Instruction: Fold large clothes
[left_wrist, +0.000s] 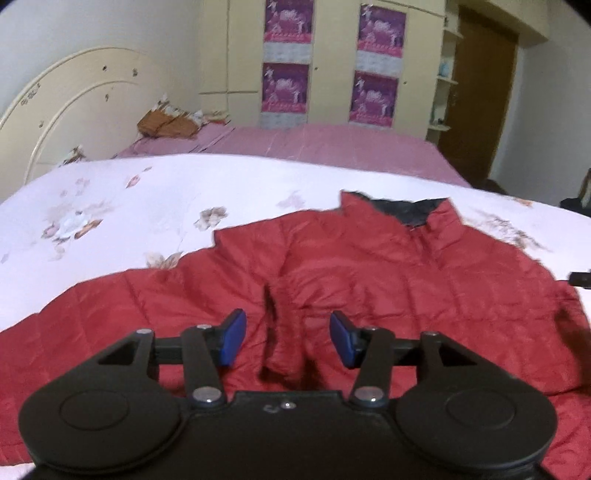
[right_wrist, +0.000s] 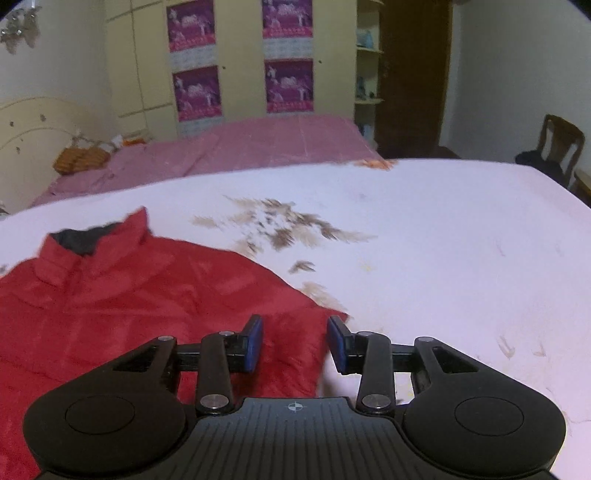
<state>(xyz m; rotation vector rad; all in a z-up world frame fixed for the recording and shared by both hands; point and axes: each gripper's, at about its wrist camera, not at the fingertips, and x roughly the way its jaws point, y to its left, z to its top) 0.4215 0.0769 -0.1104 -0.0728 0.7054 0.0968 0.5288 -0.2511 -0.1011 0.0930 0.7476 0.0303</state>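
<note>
A red quilted jacket (left_wrist: 369, 266) with a dark-lined collar (left_wrist: 410, 212) lies spread, front up, on a white floral bedspread (left_wrist: 147, 206). My left gripper (left_wrist: 288, 338) hovers over the jacket's lower left part. Its blue pads (left_wrist: 234, 338) stand apart on either side of a raised ridge of red fabric and do not press it. In the right wrist view the jacket (right_wrist: 110, 295) fills the lower left. My right gripper (right_wrist: 295, 343) stands open over its right edge, with red cloth below the gap and the bedspread (right_wrist: 443, 240) under the right pad (right_wrist: 338, 343).
Behind the white spread lies a pink sheet (left_wrist: 332, 144) with an orange-brown bundle (left_wrist: 166, 123) near a cream headboard (left_wrist: 66, 110). A cream wardrobe with purple posters (right_wrist: 288, 85) lines the back wall beside a brown door (left_wrist: 480, 92). A wooden chair (right_wrist: 557, 144) stands at far right.
</note>
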